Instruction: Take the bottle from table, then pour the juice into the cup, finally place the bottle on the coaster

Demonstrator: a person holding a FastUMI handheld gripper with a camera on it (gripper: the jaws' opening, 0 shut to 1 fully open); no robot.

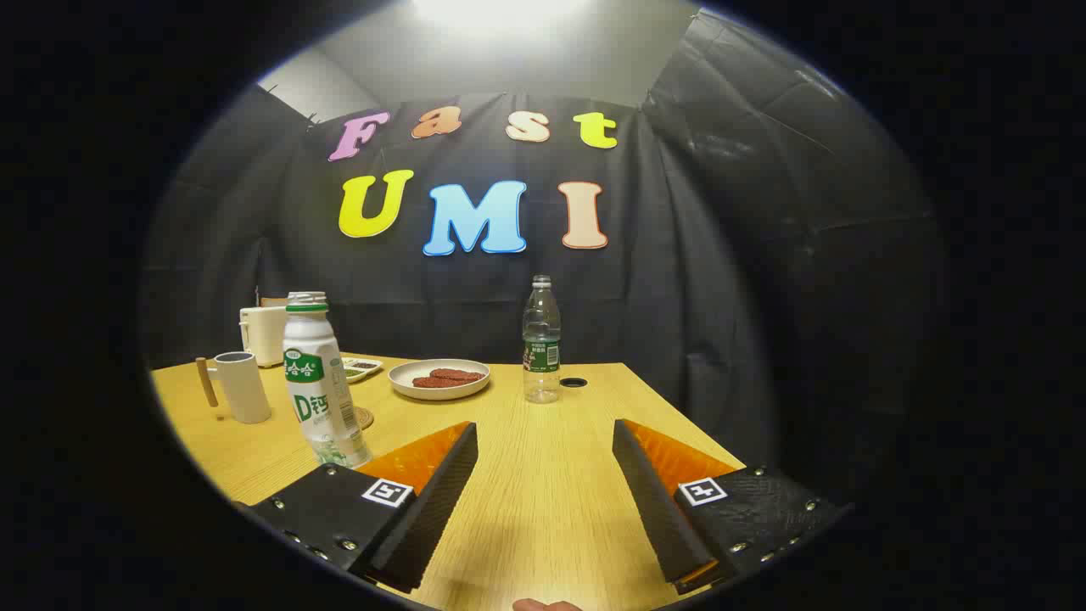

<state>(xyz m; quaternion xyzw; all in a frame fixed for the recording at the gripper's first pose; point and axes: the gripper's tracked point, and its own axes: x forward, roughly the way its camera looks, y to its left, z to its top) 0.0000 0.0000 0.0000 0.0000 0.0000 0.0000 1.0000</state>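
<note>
I see my gripper (pixel 545 475) spread wide, empty; the upright white-and-green plastic bottle (pixel 320 382) stands just outside its left finger.

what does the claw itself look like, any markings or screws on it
The claw has two wedge-shaped fingers with flat, finely textured inner faces. Each sits on a dark block body dotted with small silver screws and carries a small square white tag printed with a black pattern. No cables are visible.
</note>
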